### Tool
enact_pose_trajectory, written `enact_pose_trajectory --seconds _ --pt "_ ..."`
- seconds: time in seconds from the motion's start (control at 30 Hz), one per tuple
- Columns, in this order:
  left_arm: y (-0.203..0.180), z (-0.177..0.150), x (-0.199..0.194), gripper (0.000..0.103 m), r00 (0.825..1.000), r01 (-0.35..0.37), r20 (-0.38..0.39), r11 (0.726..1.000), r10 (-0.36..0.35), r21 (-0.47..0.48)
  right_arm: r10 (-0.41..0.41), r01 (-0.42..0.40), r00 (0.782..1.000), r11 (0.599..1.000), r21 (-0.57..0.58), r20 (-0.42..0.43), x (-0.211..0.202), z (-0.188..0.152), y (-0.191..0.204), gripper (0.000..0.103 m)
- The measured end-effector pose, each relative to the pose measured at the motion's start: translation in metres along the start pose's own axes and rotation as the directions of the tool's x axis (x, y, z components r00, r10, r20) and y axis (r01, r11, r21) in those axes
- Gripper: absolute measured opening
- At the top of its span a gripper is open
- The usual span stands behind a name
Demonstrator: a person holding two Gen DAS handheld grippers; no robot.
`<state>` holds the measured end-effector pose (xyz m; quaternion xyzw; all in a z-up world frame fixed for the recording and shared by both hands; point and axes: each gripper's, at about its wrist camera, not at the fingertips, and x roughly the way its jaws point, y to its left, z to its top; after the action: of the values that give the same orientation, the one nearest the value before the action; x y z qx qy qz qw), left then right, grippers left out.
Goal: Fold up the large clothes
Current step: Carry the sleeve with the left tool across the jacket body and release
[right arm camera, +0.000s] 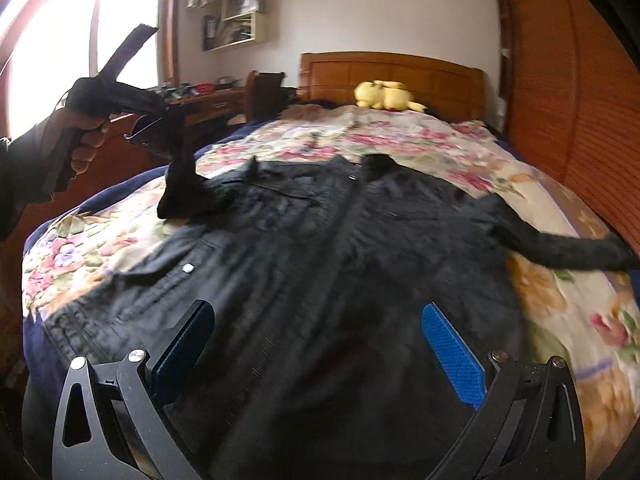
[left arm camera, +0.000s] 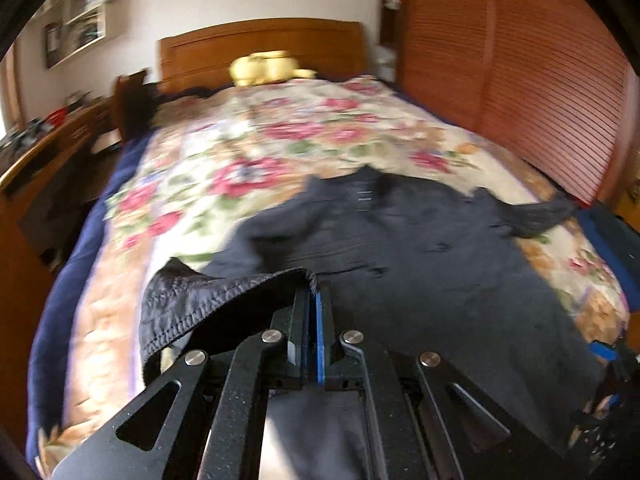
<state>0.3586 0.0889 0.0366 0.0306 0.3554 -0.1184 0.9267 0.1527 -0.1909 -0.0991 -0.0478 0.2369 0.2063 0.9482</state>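
- Black jacket (right arm camera: 320,280) lies spread front-up on the floral bedspread (right arm camera: 560,300), at the near end of the bed.
- Left gripper (left arm camera: 314,286) is clamped on the jacket's left sleeve cuff (left arm camera: 192,304), lifted clear.
- Right gripper (right arm camera: 316,344) hovers over the hem, jaws wide apart, empty.

left gripper (left arm camera: 314,292) pinched tight on black jacket (left arm camera: 420,264) stitched hem, lifted – rest spread on floral bedspread (left arm camera: 280,140), yellow plush (left arm camera: 264,66) by headboard (left arm camera: 260,48)
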Motion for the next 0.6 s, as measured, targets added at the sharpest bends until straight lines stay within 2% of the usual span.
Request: enact_pose_trajectory --seconds 0.13,0.3,0.37,0.43,0.6 --pt "-0.049 0.003 0.006 0.003 1.000 -0.002 -0.002 0.998 0.003 0.065 -0.026 0.026 1.000 0.999 0.032 -0.011 -0.013 -0.012 -0.010 0.103" --pt "-0.074 -0.003 0.003 0.003 1.000 0.009 -0.014 0.992 -0.007 0.126 -0.036 0.037 0.999 0.998 0.052 -0.014 -0.022 -0.015 -0.012 0.103" --pt "-0.078 -0.008 -0.001 0.005 1.000 -0.006 -0.015 0.991 0.008 0.136 -0.032 0.033 0.999 0.998 0.059 -0.011 -0.026 -0.016 -0.010 0.103" --pt "-0.076 -0.016 -0.003 0.012 0.999 -0.020 -0.029 0.991 0.024 0.131 -0.022 0.022 1.000 0.998 0.065 -0.011 -0.024 -0.012 -0.006 0.103" --pt "-0.057 -0.057 -0.014 0.014 0.998 -0.025 -0.059 0.993 0.032 0.112 0.004 -0.005 1.000 0.999 0.046 0.009 -0.025 -0.004 -0.008 0.103"
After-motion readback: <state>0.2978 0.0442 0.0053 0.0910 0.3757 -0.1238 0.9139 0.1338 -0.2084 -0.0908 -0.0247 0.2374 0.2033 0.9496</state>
